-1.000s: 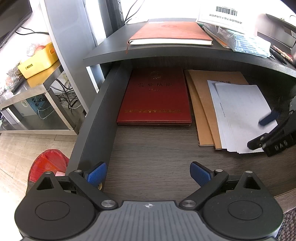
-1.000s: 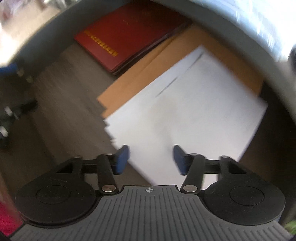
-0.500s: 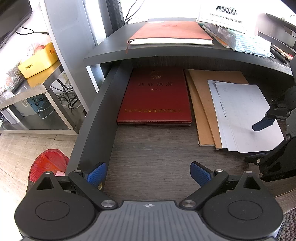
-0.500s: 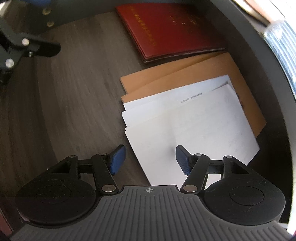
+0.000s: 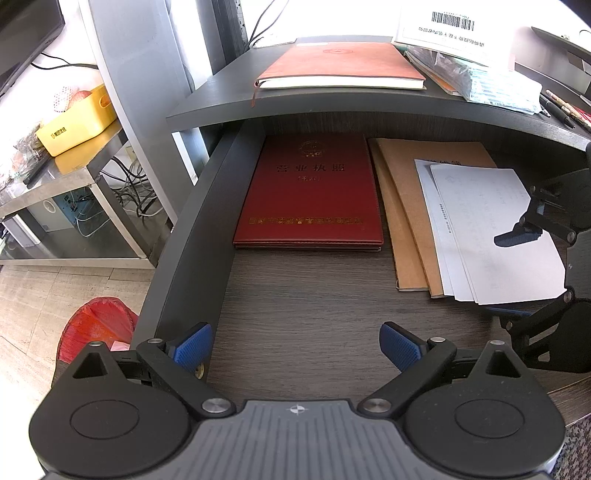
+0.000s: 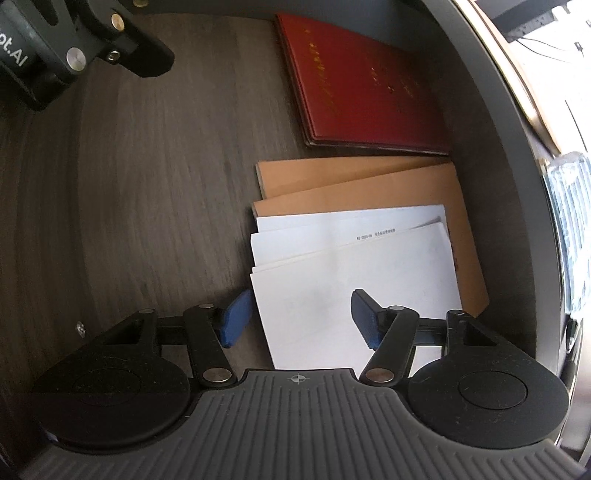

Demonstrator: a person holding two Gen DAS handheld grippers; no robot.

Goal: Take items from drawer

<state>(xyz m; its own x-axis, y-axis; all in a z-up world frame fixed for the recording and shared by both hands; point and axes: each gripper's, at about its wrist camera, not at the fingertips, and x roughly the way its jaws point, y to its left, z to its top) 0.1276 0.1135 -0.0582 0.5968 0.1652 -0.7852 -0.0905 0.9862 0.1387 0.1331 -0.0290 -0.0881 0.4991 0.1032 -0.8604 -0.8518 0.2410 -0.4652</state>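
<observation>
Dark wood-grain lines the open drawer [image 5: 303, 317], the biggest thing I see from my left tool; its black side wall runs along the left, and the desk top [image 5: 221, 107] overhangs its back. On that top lie a brown notebook [image 5: 340, 64], a clear plastic packet [image 5: 491, 86] and a barcoded sheet [image 5: 454, 27].

Inside the drawer, a red folder [image 5: 314, 192] with gold lettering lies flat at the back left. Just beside it on the right are two brown envelopes [image 5: 402, 206], fanned, one over the other. White papers [image 5: 491, 240] sit on top of the envelopes in a loose, slightly fanned stack, their near corner overhanging onto the drawer floor.

My right gripper [image 6: 301, 319] is low over that near corner of the white papers [image 6: 332, 295]: one blue pad rests above the sheet, the other sits just off the left edge of the stack over the bare wood. Its fingers stand apart, nothing pinched between them. I cannot tell whether the lower pad touches the paper.

My left gripper [image 5: 295, 347] hovers over bare drawer floor near the front, well apart from the folder, fingers spread wide and holding nothing.

Off to the left, outside the desk, I see a steel table [image 5: 55, 184] with a yellow box [image 5: 74, 122], and a red bin [image 5: 96, 332] on the floor.
</observation>
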